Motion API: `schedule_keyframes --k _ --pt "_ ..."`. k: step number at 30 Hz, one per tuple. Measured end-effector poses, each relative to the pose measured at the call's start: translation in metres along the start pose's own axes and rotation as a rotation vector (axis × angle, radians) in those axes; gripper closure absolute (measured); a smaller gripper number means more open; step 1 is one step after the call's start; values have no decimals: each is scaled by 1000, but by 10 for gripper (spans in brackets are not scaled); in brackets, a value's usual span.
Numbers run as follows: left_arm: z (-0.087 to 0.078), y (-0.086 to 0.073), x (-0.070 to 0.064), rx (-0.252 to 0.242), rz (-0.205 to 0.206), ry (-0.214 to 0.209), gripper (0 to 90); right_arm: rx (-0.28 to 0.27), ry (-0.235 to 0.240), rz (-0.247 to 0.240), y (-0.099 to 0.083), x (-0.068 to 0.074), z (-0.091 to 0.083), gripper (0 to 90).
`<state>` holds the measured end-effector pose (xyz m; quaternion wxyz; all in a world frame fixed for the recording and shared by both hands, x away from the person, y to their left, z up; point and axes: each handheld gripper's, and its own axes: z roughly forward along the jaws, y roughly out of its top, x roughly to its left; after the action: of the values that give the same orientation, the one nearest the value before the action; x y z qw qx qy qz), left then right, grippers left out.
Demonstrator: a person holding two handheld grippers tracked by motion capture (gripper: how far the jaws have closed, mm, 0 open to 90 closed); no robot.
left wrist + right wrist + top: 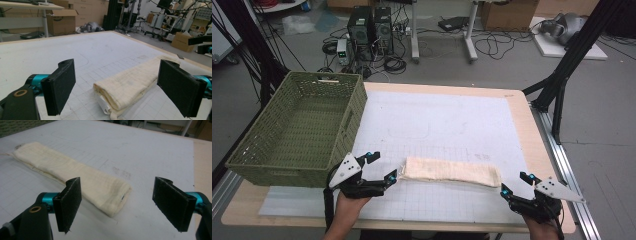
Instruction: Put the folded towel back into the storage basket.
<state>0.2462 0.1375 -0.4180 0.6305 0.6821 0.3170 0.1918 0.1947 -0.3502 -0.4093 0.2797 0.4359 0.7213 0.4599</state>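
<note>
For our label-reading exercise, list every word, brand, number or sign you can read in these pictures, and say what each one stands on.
None can be read.
White mat: faint grey marks near the folded cream cloth, too blurred to read.
Green woven basket: a small white strip on its far rim, too small to read.
Cardboard boxes and computer towers: no legible print.

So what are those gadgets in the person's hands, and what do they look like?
They are two hand-held grippers. The left gripper and the right gripper each have a black body, two flat black padded jaws on turquoise mounts, and a grey three-cornered plate on top. A black cable trails from the left one. The forearms that show are bare, with no sleeves.
</note>
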Motion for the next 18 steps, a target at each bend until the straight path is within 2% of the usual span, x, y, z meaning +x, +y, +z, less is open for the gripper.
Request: schedule_keyframes --k 7,9,14,18 --pt "0 0 -1 7 -11 6 155 11 1 -19 2 5 -1 219" --pt "2 0 -1 37 -16 8 156 4 -5 -21 2 5 -1 207" --pt "5 0 -1 57 -28 6 156 14 -11 -26 2 5 0 202" --pt "9 1 1 81 -56 1 156 13 -14 -20 2 5 0 197"
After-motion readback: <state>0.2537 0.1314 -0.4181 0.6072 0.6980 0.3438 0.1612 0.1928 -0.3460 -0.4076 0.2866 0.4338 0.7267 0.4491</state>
